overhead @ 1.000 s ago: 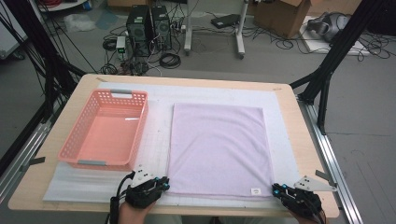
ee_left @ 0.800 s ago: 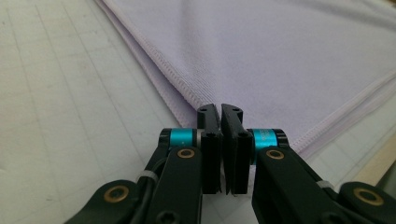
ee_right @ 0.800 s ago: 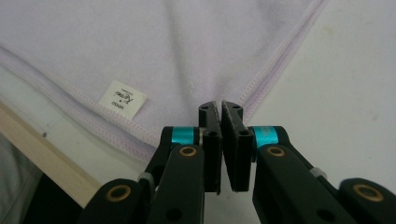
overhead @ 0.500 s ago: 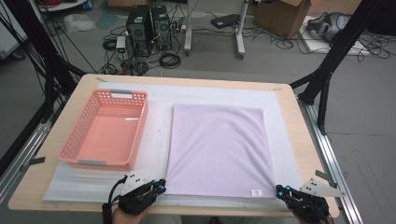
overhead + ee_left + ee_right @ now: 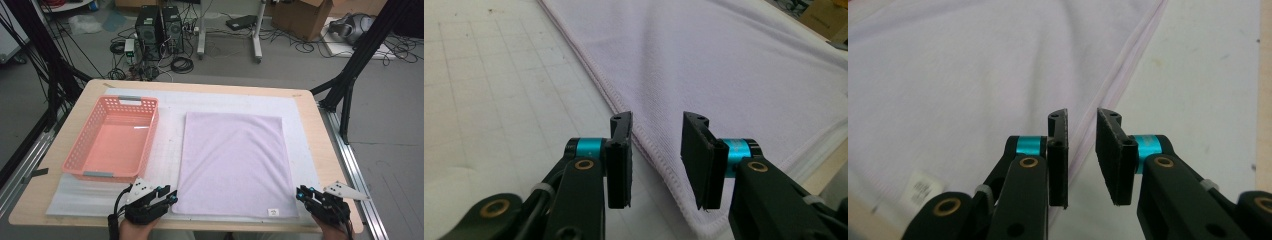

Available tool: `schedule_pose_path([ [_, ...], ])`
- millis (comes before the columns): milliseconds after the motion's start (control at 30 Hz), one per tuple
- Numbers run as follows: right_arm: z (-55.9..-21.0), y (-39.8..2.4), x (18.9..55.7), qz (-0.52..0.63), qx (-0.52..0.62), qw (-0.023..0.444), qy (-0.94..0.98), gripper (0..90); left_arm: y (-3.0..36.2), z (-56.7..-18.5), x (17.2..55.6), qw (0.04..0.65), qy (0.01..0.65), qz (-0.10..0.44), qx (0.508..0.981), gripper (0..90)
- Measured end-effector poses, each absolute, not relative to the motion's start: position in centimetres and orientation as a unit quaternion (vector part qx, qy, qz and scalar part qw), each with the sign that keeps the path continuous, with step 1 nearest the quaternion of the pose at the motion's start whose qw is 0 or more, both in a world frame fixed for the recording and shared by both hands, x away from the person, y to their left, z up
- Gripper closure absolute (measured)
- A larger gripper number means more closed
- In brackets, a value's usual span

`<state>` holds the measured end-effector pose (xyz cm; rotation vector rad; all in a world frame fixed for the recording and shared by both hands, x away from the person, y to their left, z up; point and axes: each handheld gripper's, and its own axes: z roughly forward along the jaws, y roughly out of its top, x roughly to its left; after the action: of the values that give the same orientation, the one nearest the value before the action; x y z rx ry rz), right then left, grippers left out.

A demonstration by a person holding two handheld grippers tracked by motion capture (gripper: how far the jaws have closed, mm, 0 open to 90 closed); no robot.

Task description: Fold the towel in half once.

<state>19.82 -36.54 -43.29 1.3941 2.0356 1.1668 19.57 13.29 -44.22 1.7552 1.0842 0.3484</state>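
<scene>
A lilac towel (image 5: pixel 232 160) lies flat on the white mat, with a small label near its near right corner. My left gripper (image 5: pixel 171 196) is at the towel's near left corner. In the left gripper view its jaws (image 5: pixel 656 120) have just been opening and stand apart above the hemmed edge of the towel (image 5: pixel 724 60), with no pad pressing on it. My right gripper (image 5: pixel 301 193) is at the near right corner. Its jaws (image 5: pixel 1082 116) have also just been opening, and the hem of the towel (image 5: pixel 973 65) runs under the narrow gap, ungripped.
A pink plastic basket (image 5: pixel 115 140) stands empty on the left of the white mat (image 5: pixel 170 125). The wooden table's near edge (image 5: pixel 60 220) runs just behind both hands. Black frame posts and cables stand beyond the table.
Both grippers' jaws have parted a little at the towel's near corners. The hands have hardly shifted, and the towel lies as before.
</scene>
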Motion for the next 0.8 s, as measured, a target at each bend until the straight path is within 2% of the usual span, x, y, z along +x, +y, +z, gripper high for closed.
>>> schedule_pose_path([
  [267, -44.9, -35.3, 25.1, 0.4, 0.529, 0.2, 0.721, 71.8, 13.2, -44.3, 20.9, 0.505, 0.447, 0.147, 0.723, 59.2],
  [367, -45.1, -34.9, 26.5, 0.388, 0.535, 0.193, 0.726, 84.9, 13.2, -44.4, 21.6, 0.504, 0.448, 0.147, 0.724, 58.6],
  [400, -45.0, -34.9, 26.6, 0.38, 0.534, 0.195, 0.73, 86.2, 13.2, -44.4, 21.8, 0.504, 0.448, 0.146, 0.724, 58.2],
  [467, -44.7, -35.0, 26.4, 0.356, 0.538, 0.228, 0.729, 86.6, 13.1, -44.3, 22.3, 0.504, 0.446, 0.145, 0.725, 57.8],
  [567, -44.8, -35.6, 25.9, 0.348, 0.548, 0.232, 0.724, 84.5, 12.9, -44.2, 23.1, 0.503, 0.44, 0.144, 0.73, 56.9],
  [667, -44.0, -35.4, 26.1, 0.35, 0.545, 0.234, 0.725, 76.9, 12.5, -44.2, 24.2, 0.503, 0.435, 0.141, 0.733, 56.6],
  [800, -43.3, -35.6, 28.2, 0.389, 0.541, 0.231, 0.709, 73.2, 12.0, -44.2, 25.4, 0.506, 0.431, 0.135, 0.735, 56.7],
])
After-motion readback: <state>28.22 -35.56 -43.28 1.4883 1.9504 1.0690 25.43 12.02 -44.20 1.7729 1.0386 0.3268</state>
